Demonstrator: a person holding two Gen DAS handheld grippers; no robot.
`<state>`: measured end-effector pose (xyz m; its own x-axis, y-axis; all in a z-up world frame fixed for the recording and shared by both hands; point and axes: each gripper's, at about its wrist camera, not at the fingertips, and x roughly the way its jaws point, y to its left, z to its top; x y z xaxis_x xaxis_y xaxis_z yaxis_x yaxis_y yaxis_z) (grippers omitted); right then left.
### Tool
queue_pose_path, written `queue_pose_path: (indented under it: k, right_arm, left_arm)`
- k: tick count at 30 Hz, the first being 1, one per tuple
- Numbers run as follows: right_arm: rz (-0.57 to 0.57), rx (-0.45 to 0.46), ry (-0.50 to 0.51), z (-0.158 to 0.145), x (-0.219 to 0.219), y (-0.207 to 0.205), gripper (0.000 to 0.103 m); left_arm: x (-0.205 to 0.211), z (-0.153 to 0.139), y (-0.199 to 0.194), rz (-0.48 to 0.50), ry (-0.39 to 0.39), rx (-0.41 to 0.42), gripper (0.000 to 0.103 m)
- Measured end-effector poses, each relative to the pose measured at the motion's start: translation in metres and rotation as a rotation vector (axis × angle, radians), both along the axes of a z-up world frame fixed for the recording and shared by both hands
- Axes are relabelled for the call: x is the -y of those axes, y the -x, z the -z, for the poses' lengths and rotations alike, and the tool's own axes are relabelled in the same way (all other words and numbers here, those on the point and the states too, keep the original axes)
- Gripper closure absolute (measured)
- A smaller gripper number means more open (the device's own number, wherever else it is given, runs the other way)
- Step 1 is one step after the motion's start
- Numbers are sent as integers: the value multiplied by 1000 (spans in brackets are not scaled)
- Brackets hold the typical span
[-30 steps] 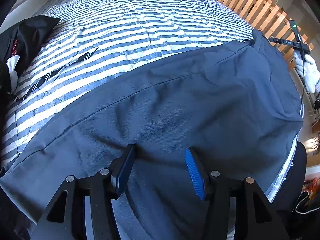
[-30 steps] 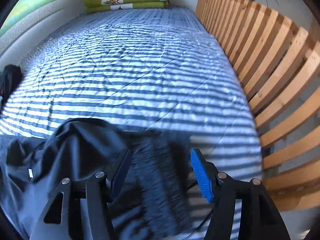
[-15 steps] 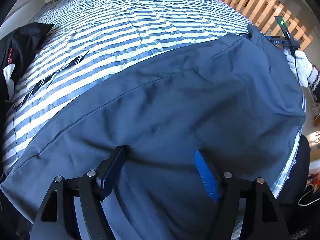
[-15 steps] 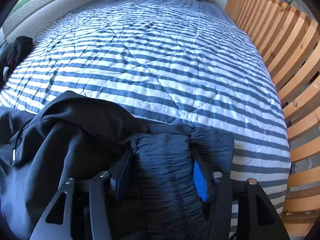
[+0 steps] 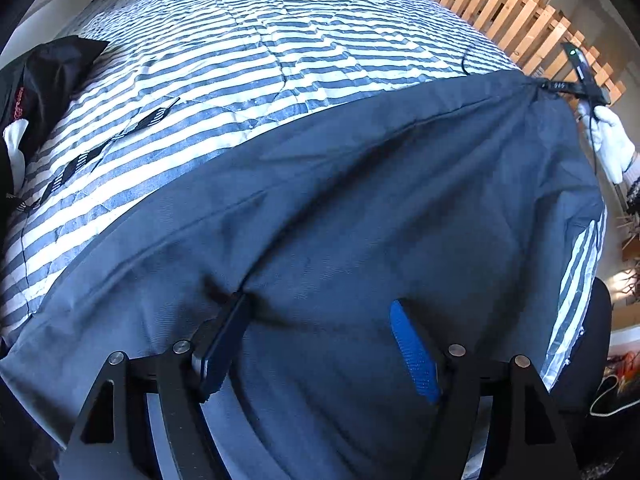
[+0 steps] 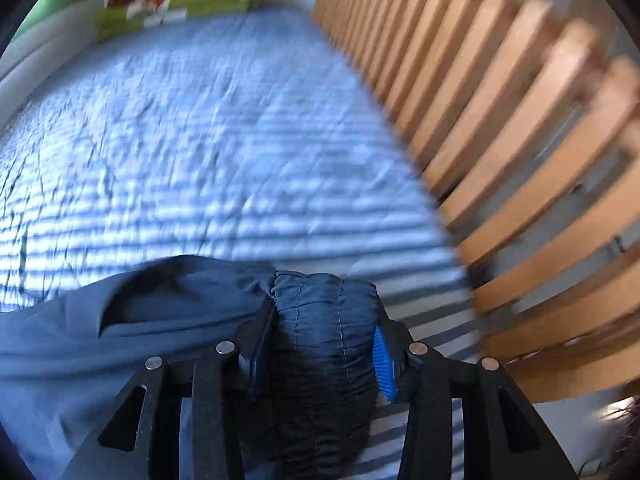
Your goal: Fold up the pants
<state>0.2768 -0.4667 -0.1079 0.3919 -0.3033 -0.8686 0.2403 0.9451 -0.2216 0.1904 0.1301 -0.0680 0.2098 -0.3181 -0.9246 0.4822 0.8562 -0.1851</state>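
Dark blue pants (image 5: 360,208) on blue-and-white striped quilt (image 5: 260,60).

**Little you can read here**

You are looking at red lettering on the black bag (image 5: 38,80) at the left edge, but it is showing too small and curved to make out. White marks are running along the black strap (image 5: 76,164) on the bedspread, unreadable. Pale characters are showing on the right gripper (image 5: 560,86) in the left wrist view, too small to tell.
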Motion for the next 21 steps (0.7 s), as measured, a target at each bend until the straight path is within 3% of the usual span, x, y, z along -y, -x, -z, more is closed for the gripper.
queue_pose_path:
  k: [3, 7, 11, 16, 21]
  right_arm:
    - [-24, 24, -8, -11, -16, 4, 52]
    - [16, 79, 35, -49, -22, 25, 51]
    - [-32, 127, -59, -85, -51, 76, 51]
    - [-211, 62, -140, -78, -141, 143, 51]
    - [-382, 2, -205, -53, -234, 193, 51]
  left_arm:
    - [-3, -2, -3, -3, -13, -9, 33]
    - [-20, -13, -8, -66, -23, 18, 39]
    - [-31, -32, 3, -73, 3, 60, 40]
    - [-17, -51, 35, 10, 65, 81, 42]
    - [35, -62, 74, 135, 146, 75, 49]
